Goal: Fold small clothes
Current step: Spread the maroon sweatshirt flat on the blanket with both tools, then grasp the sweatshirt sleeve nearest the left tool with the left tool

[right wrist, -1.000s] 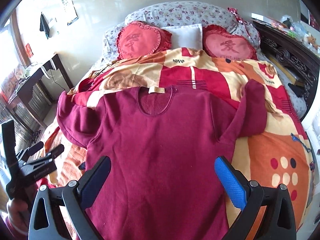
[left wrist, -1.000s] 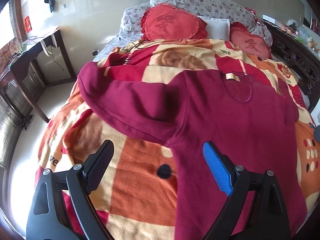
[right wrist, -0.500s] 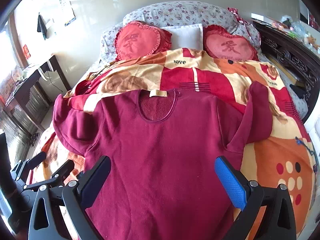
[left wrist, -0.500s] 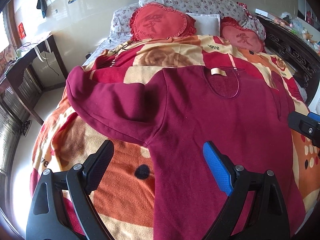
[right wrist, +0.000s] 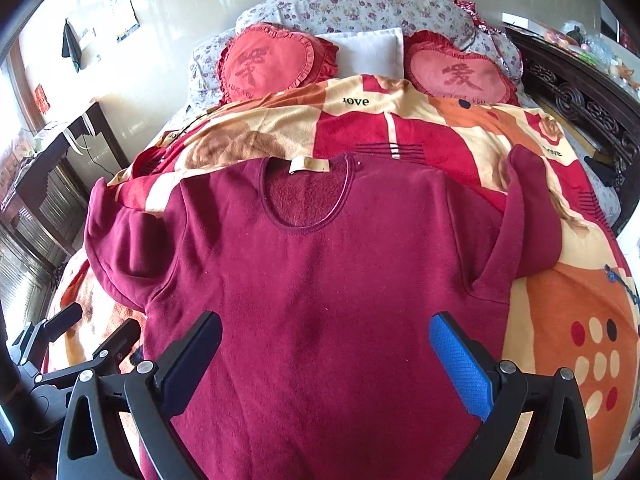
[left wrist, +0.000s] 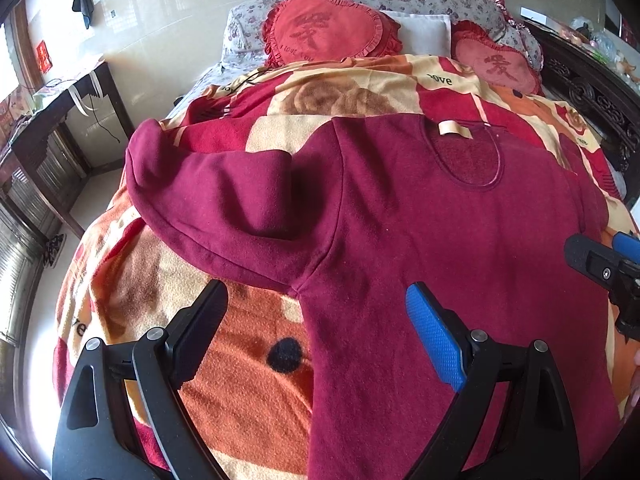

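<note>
Both grippers have drifted in closer over the dark red fleece sweater (right wrist: 320,288), left gripper (left wrist: 316,328) and right gripper (right wrist: 326,356) jaws wide apart, holding nothing.

"love" on blanket (right wrist: 362,101)

The maroon sweater (right wrist: 320,280) is thick matt cloth, with fuzzy fleece showing inside its neckline and a small beige cloth label (right wrist: 309,165) at the collar. Beneath it the blanket (right wrist: 560,300) looks soft and napped. The heart cushions (right wrist: 272,66) are red cloth with ruffled edges. Each gripper (left wrist: 316,328) (right wrist: 326,354) is matt black plastic with small metal screws and one textured blue pad. The headboard (right wrist: 580,100) is dark carved wood; the wall (left wrist: 180,32) is glossy.
</note>
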A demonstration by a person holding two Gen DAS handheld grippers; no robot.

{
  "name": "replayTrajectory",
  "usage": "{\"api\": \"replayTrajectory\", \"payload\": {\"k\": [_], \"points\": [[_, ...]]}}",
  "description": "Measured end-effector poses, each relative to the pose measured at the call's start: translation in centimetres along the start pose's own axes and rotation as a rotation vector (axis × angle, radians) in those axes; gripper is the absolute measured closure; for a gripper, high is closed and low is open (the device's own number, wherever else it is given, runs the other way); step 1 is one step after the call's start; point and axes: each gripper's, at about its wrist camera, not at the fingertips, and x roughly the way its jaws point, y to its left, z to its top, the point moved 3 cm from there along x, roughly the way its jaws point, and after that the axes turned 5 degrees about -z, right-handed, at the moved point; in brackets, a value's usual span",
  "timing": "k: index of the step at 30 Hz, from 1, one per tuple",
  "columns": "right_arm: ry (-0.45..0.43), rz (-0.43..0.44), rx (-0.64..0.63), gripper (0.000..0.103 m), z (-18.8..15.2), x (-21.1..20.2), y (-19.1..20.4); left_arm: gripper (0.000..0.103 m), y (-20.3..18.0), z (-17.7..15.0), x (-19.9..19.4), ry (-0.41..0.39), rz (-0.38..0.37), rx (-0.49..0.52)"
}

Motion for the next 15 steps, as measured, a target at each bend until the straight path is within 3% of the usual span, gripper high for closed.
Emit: {"api": "replayTrajectory", "payload": {"k": [15], "points": [[0.011,-0.014,-0.026,0.000,-0.4,2.8,1.5,0.012,1.4,0.1,2.1,0.028,0.017,-0.024]]}}
